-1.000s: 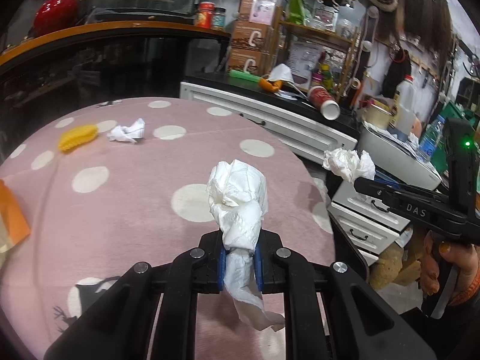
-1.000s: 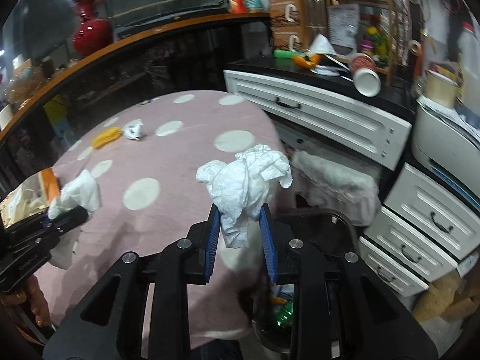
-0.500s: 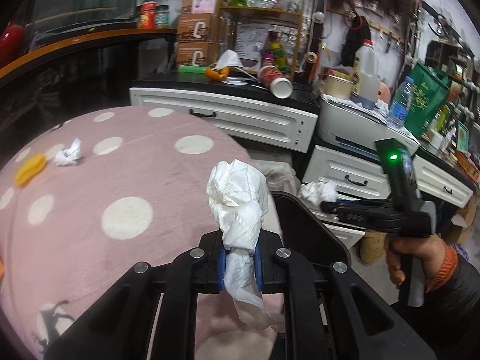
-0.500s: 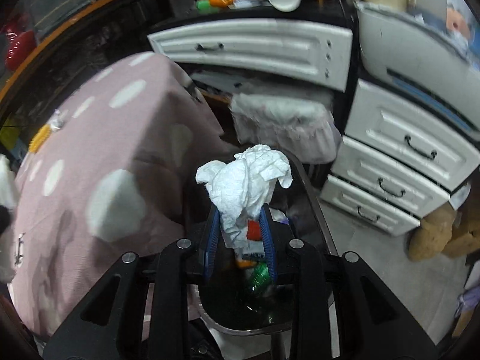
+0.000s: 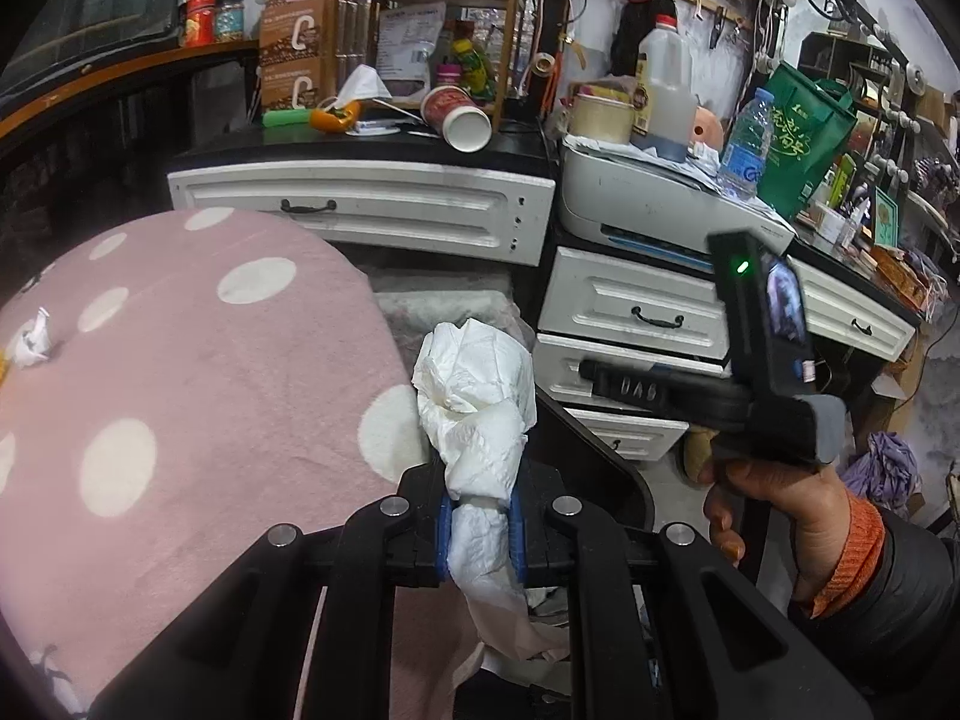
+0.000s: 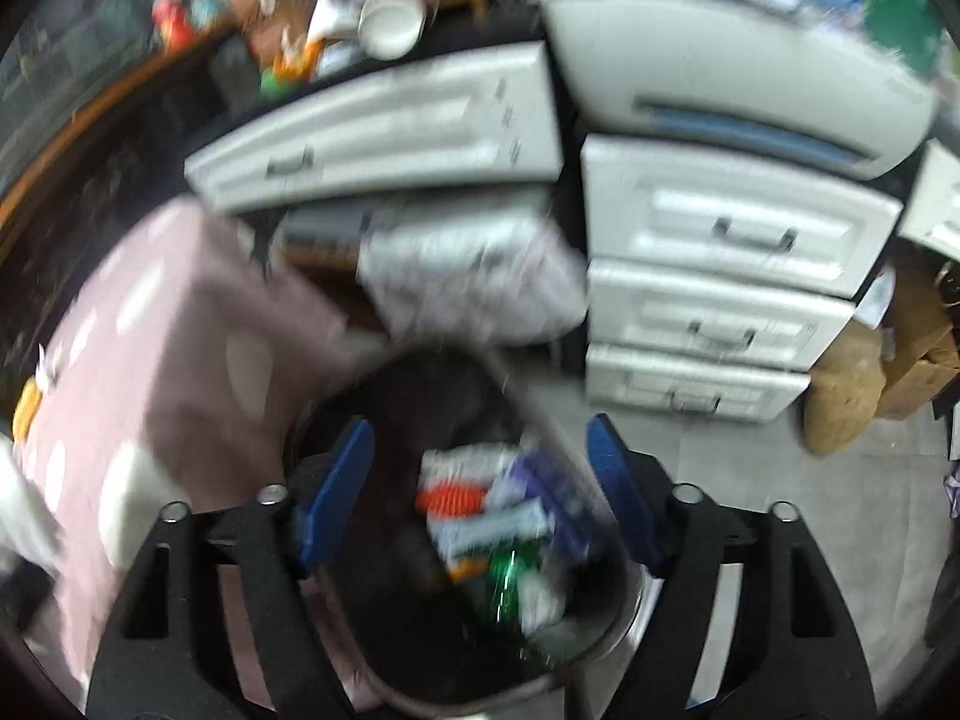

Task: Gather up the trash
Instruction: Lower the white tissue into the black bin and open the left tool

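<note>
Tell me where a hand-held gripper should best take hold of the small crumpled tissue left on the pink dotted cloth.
Judging by the left wrist view, the small crumpled tissue sits loose on the pink dotted cloth, with one corner sticking upward. Coming from above and pinching across its bunched middle, just below that raised corner, looks safest. The soft cloth gives no firm edge for sliding under.

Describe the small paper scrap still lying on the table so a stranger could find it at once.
Start at the round pink table with white polka dots. Near its far left edge lies a small crumpled white paper scrap. Unlike the flat printed dots around it, it is wrinkled and stands up from the cloth.
</note>
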